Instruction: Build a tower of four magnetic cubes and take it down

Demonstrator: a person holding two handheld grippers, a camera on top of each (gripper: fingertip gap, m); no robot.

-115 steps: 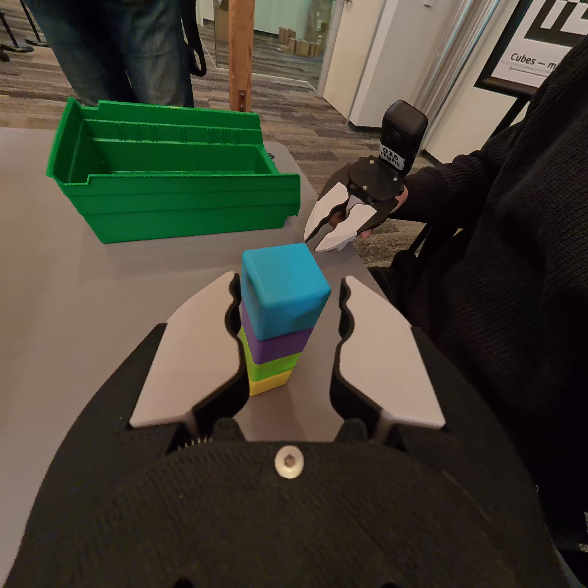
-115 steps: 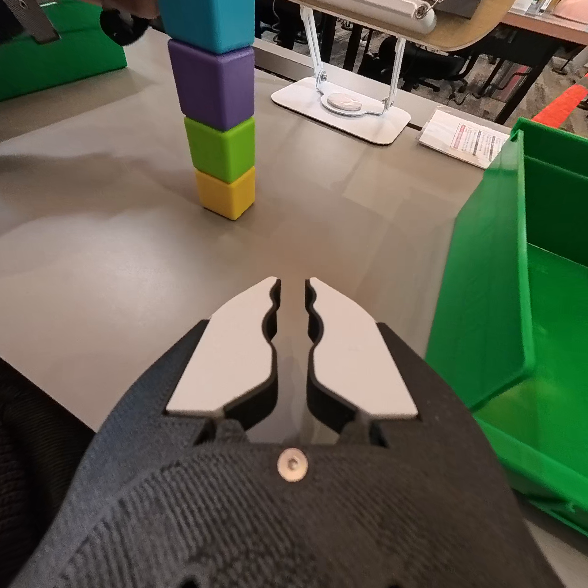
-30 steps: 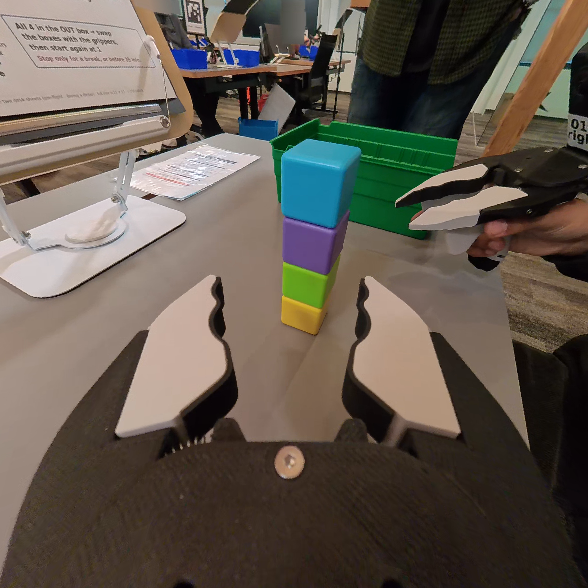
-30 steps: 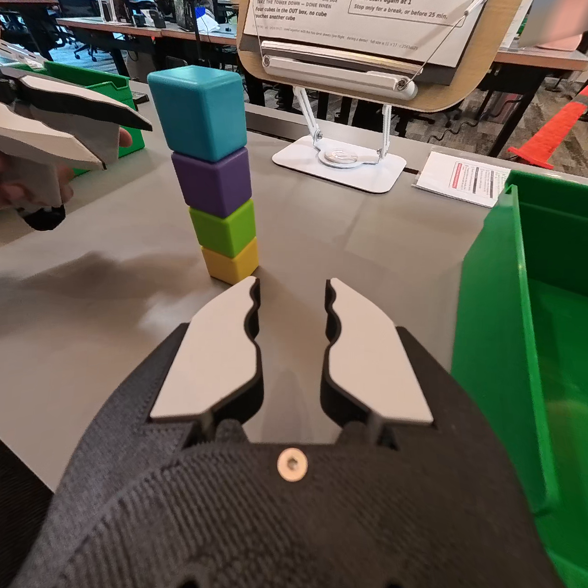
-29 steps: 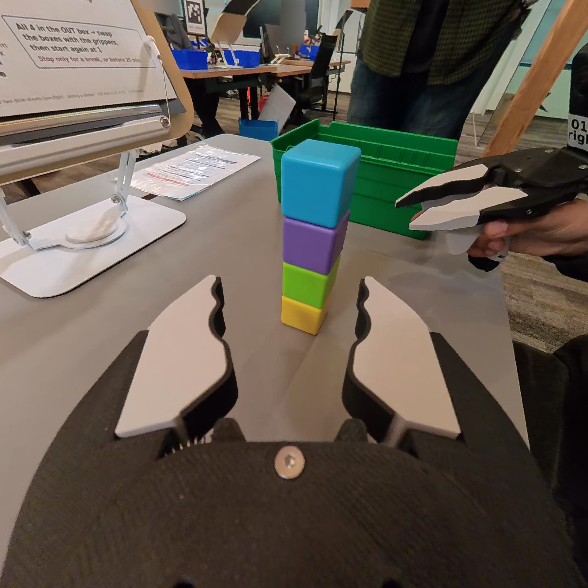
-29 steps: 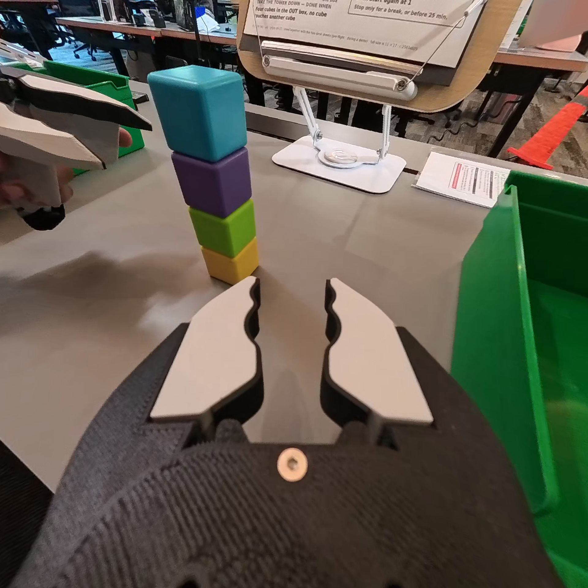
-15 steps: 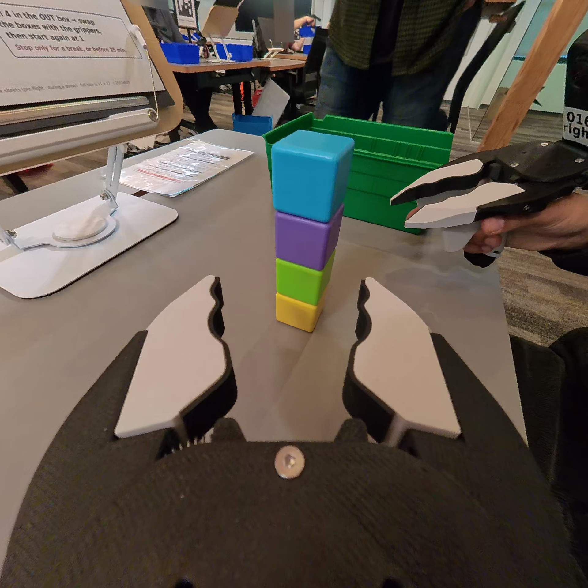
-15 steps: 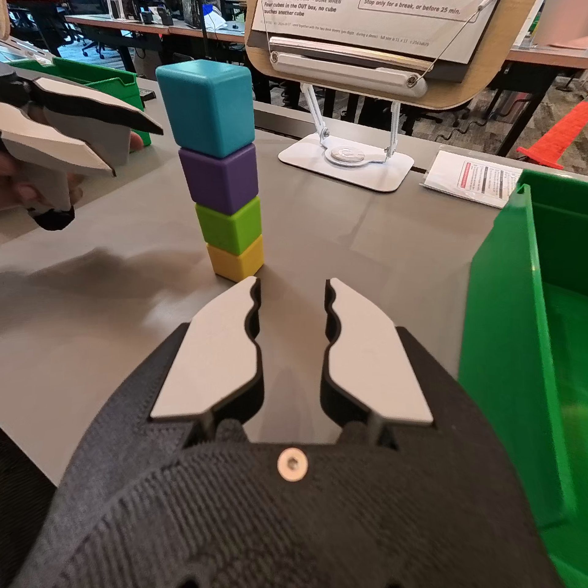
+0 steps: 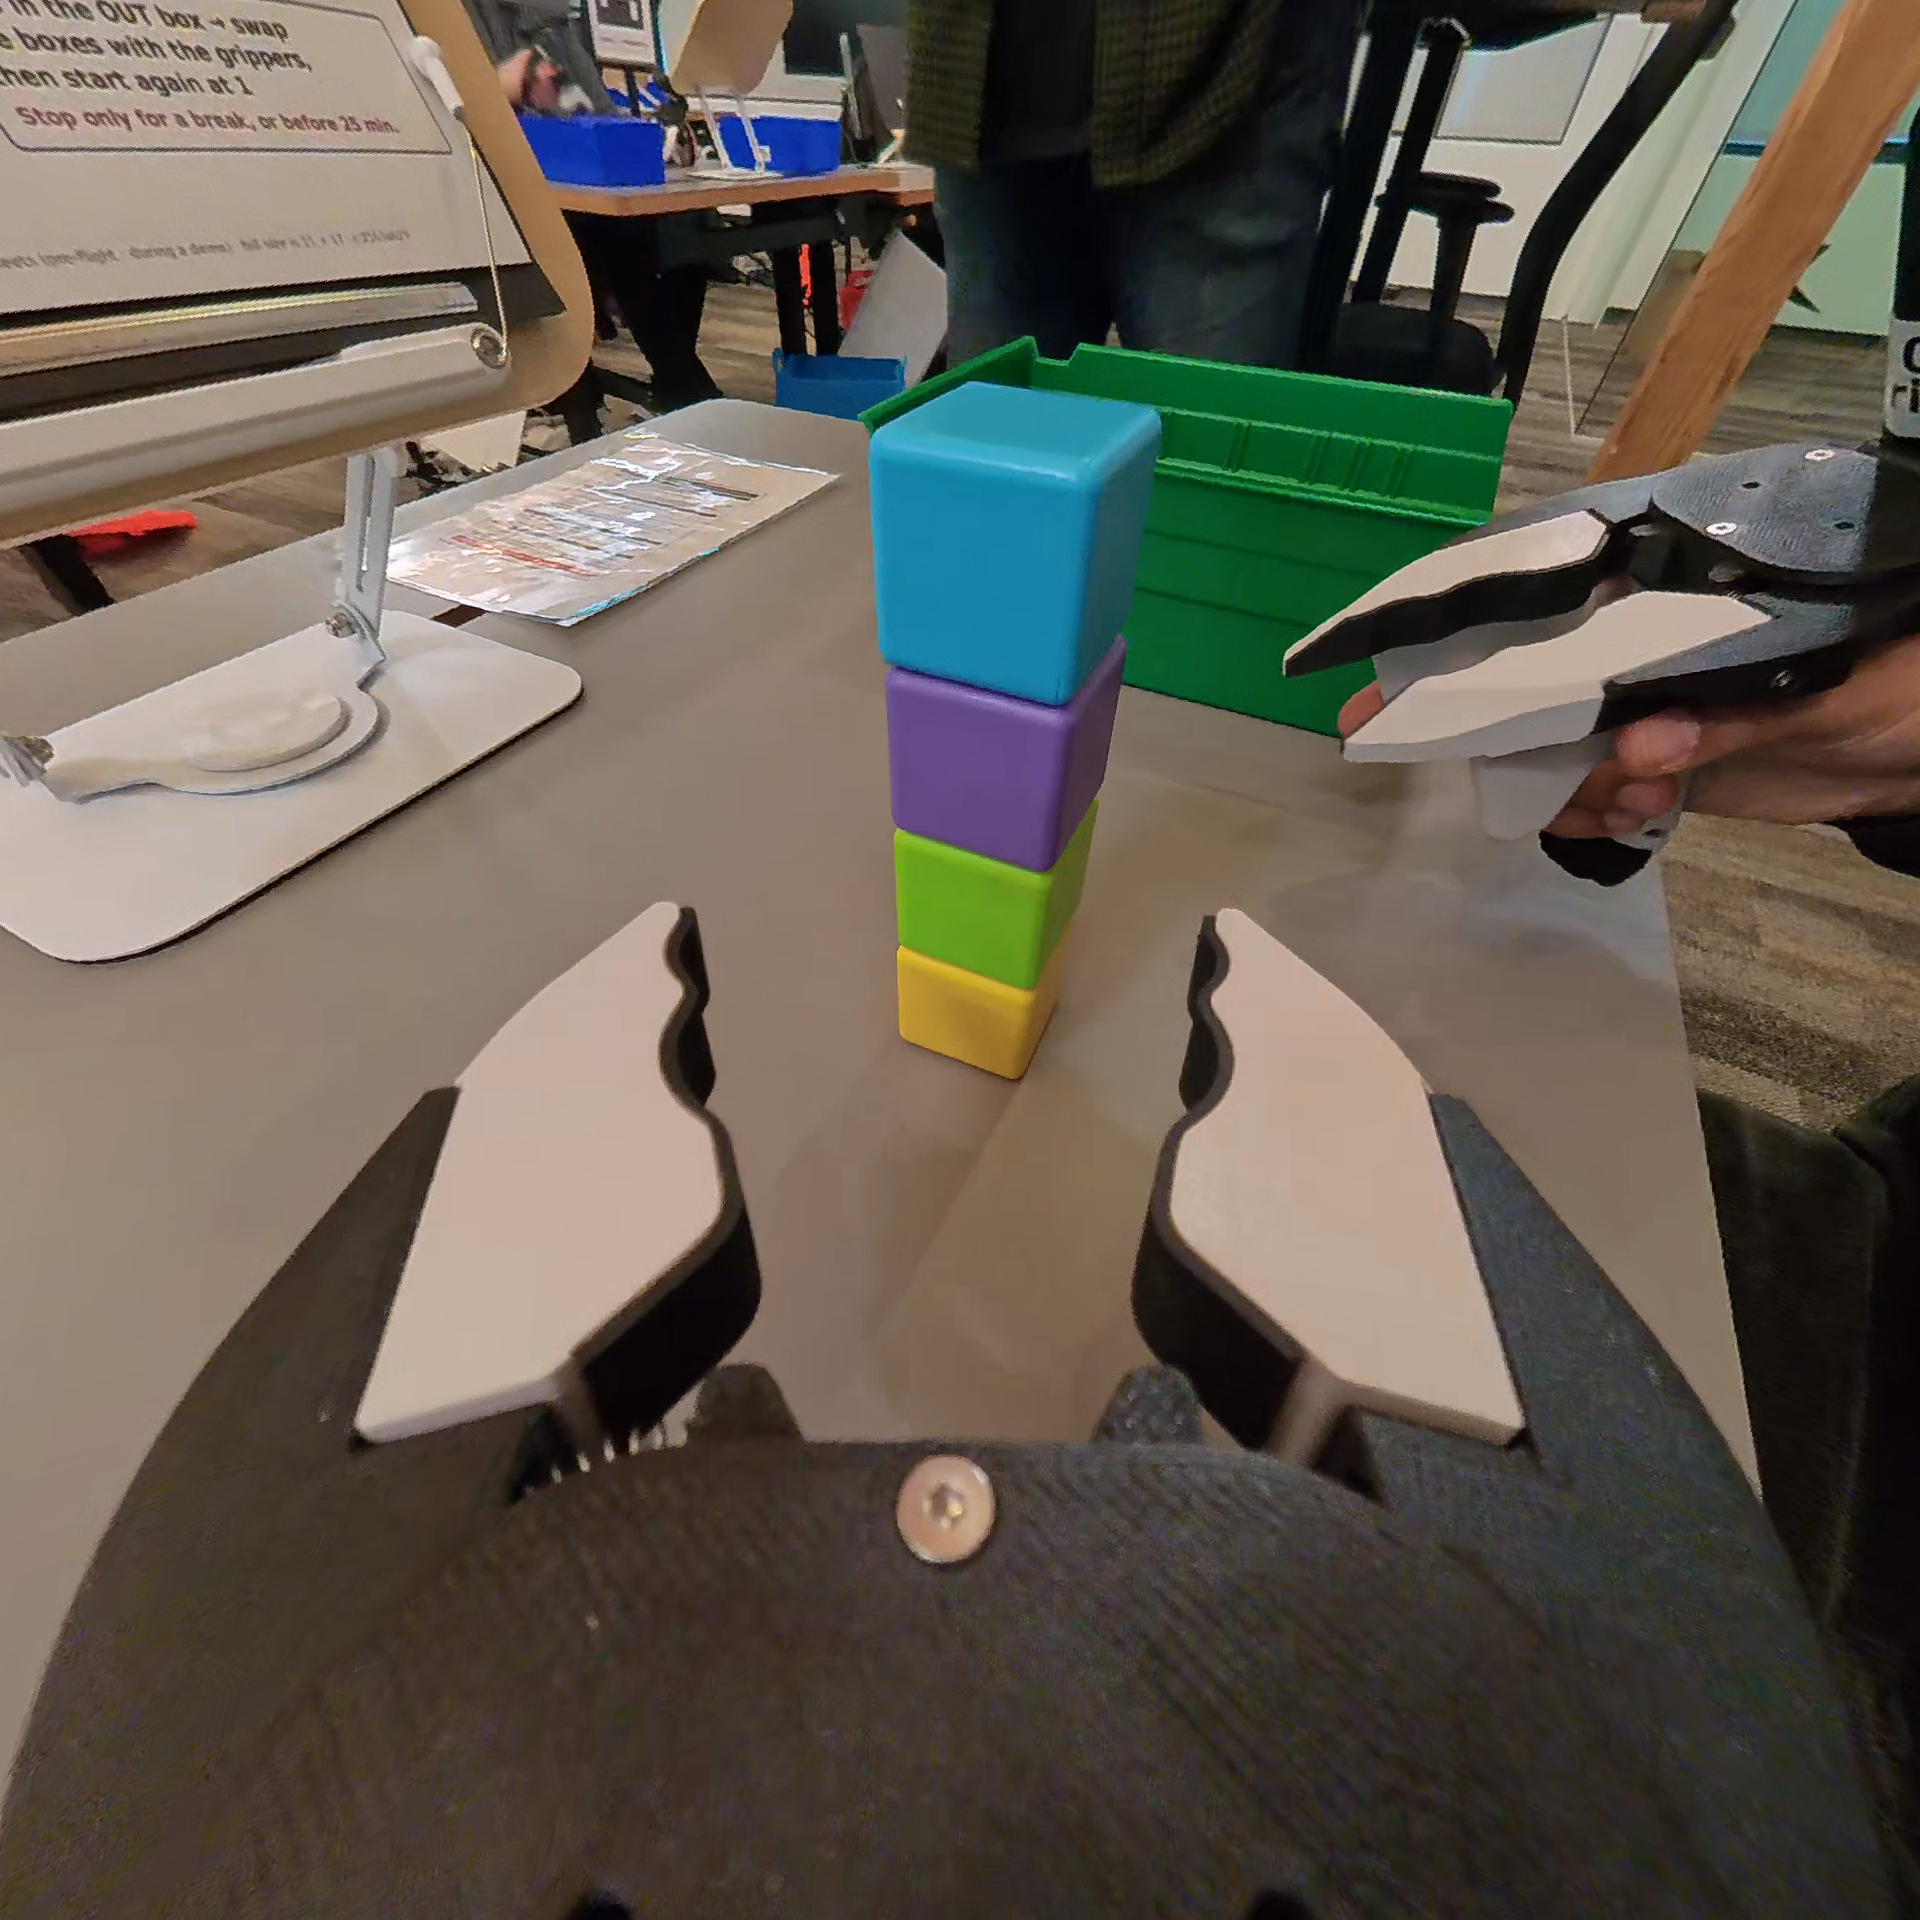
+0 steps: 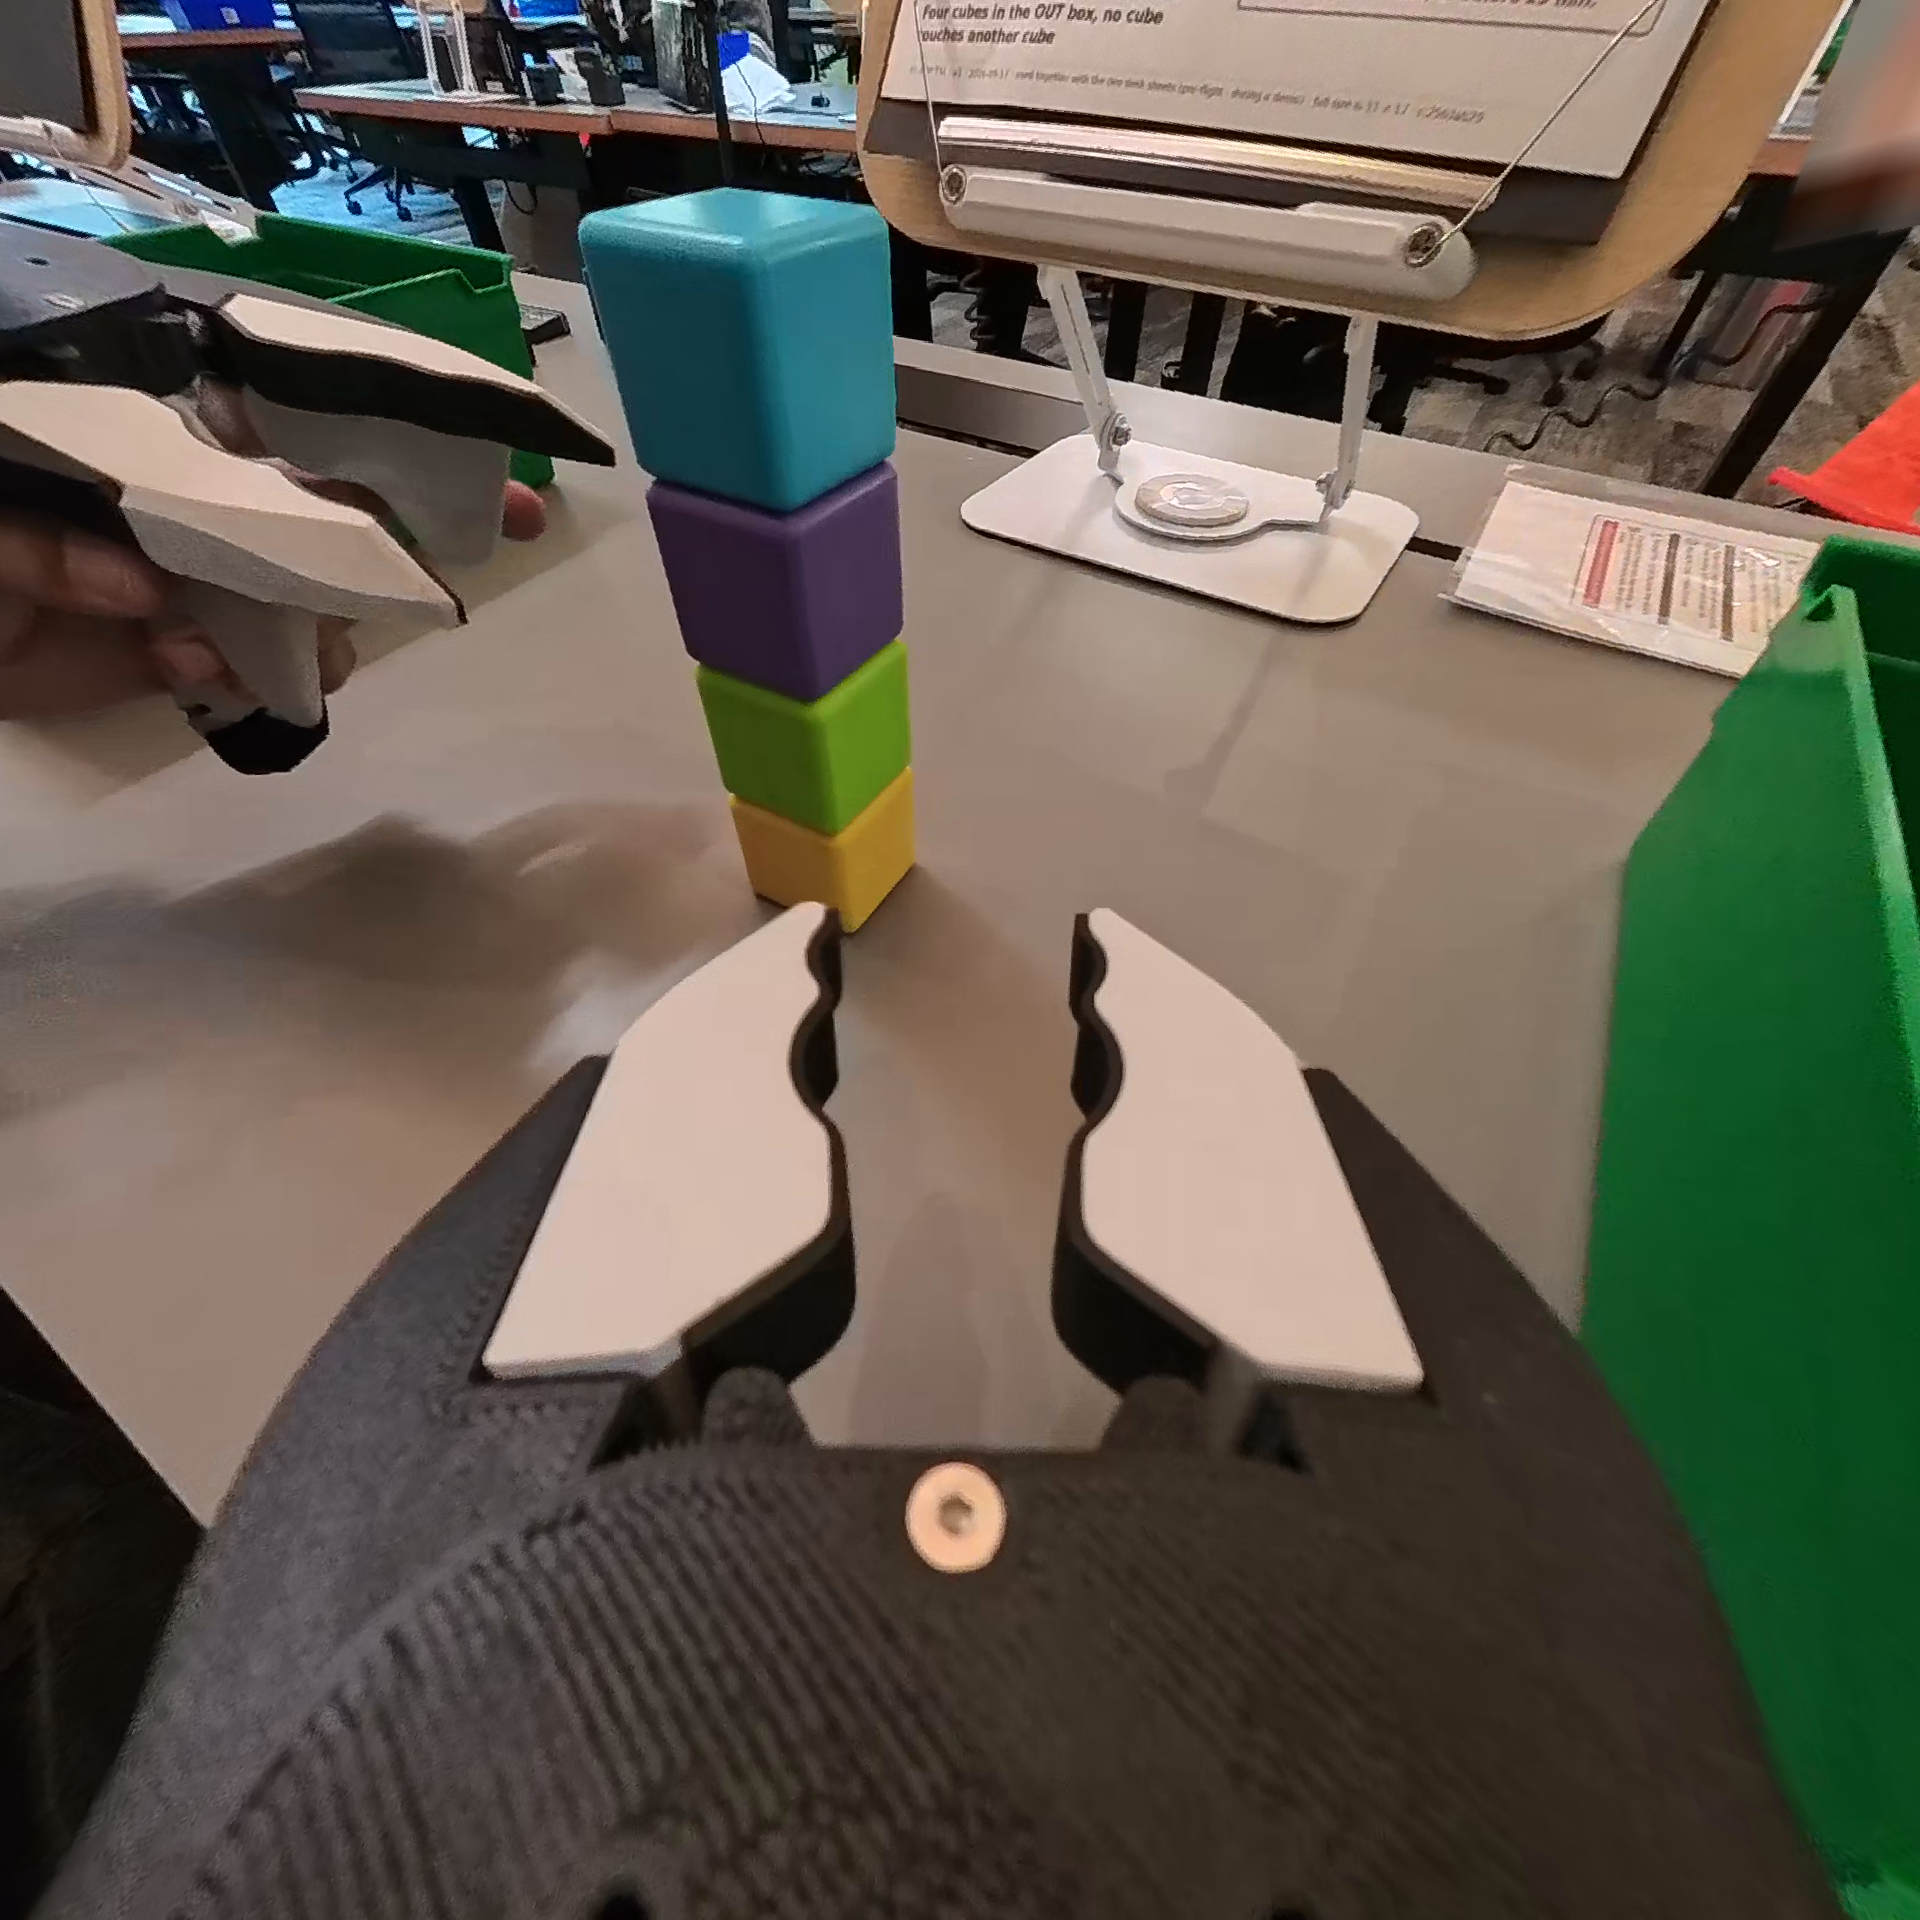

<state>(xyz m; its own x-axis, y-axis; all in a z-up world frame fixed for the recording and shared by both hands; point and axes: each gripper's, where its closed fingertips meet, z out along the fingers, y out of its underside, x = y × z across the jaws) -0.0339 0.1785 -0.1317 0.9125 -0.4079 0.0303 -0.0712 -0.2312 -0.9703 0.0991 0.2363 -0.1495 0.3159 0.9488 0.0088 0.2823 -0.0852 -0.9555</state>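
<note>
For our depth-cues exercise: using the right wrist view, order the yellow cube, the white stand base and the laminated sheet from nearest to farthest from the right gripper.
1. yellow cube, just ahead, slightly left.
2. white stand base, farther back, centre-right.
3. laminated sheet, far right, beside the green bin.

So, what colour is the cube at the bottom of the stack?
Yellow: the bottom cube shows best in the right wrist view, under the green cube.

Document stand (image 10: 1195,218) and right green bin (image 10: 1766,1039) are cut off by picture edges.

Grey table (image 9: 260,1091), patterned carpet (image 9: 1808,977), wooden post (image 9: 1766,239), desks behind (image 10: 436,109)
</note>
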